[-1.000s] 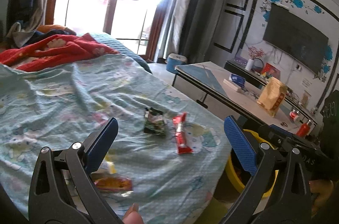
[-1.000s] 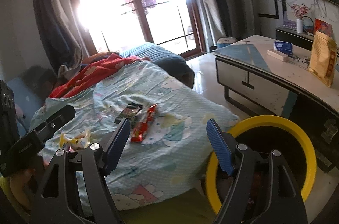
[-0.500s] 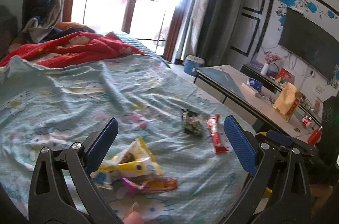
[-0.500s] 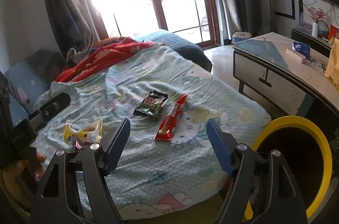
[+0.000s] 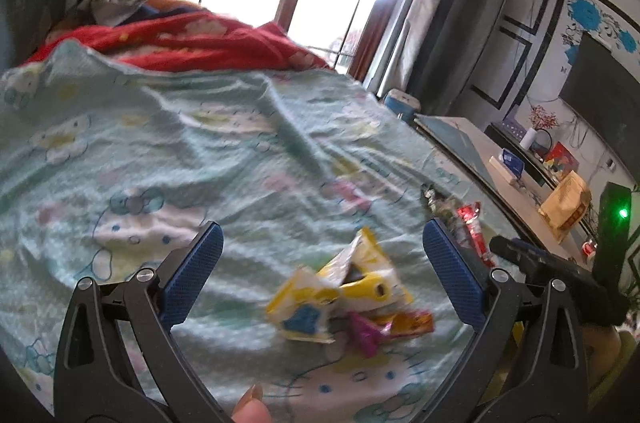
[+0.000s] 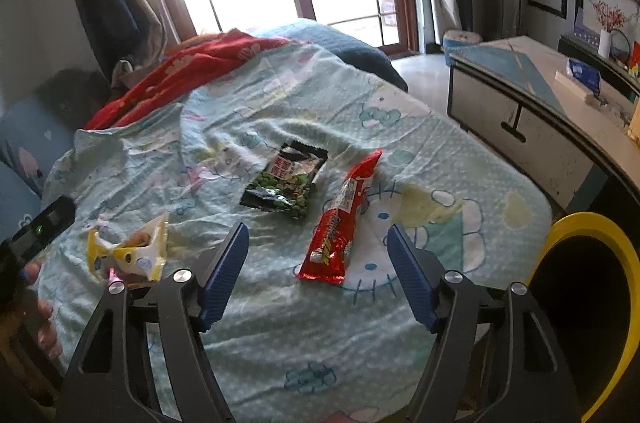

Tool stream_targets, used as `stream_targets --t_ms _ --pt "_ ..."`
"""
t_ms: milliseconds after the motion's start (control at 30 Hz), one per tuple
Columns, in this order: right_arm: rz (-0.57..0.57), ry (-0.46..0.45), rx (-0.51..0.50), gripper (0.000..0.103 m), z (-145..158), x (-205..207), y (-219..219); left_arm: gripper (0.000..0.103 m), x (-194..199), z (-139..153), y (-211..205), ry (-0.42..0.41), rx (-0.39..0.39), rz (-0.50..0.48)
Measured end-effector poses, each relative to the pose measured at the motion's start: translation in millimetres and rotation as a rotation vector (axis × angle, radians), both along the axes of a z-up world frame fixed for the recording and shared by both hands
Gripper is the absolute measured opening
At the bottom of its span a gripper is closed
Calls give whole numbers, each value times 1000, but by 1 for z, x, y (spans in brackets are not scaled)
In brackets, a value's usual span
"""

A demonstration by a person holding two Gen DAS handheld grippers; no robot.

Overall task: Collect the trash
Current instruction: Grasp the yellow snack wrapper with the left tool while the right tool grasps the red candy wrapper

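While both grippers hang over the bed (image 6: 460, 159), the trash lies spread across its pale cartoon-print sheet. Furthest left is a crumpled yellow wrapper (image 6: 132, 251), with a pink wrapper (image 5: 366, 333) and an orange wrapper (image 5: 412, 323) tucked against it; the pile has no clear long axis. The left gripper (image 5: 322, 277) hovers just before this pile, jaws wide apart and holding nothing, with the pile lying toward its right finger. Next comes a dark pea packet (image 6: 288, 179), flat, its length running from near-left to far-right. Just beside it, not touching, lies a red packet (image 6: 344, 219), long and narrow, pointing away and slightly right, its far end peaked up. The right gripper (image 6: 318, 269) has its jaws spread too, empty, with the red packet's near end between them in the view. At the far right a yellow-rimmed bin (image 6: 592, 223) stands beside the bed's corner.

A red blanket (image 6: 192, 71) is bunched at the far end, and a low table (image 6: 540, 95) stands past the bed. Only the right camera shows the bin and the packets sharply; the left view is blurred, but alone shows the pink and orange wrappers plainly.
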State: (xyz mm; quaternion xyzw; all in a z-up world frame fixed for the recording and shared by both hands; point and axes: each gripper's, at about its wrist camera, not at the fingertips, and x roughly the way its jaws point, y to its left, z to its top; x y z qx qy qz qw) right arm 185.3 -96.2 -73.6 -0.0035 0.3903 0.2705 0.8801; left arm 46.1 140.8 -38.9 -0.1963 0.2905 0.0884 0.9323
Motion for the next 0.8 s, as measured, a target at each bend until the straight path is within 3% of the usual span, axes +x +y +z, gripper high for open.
stream_targets --t_ms 167,400,533,600,667,800 --pt "-16 35 -11 61 -12 14 7 91 -2 -19 15 40 -102 -5" --pt "-23 88 6 47 -28 23 9 70 1 -31 13 68 -166 -46" --pt "-40 64 8 28 -33 20 3 56 3 -34 10 74 -187 -75" --pt "-46 63 20 25 -34 19 -2 40 5 -36 8 77 -191 -85" --pt "-47 56 25 24 -35 17 -6 32 6 -36 8 78 -191 -83" --pt "-42 39 20 23 -35 11 -9 27 6 -33 9 65 -193 -84"
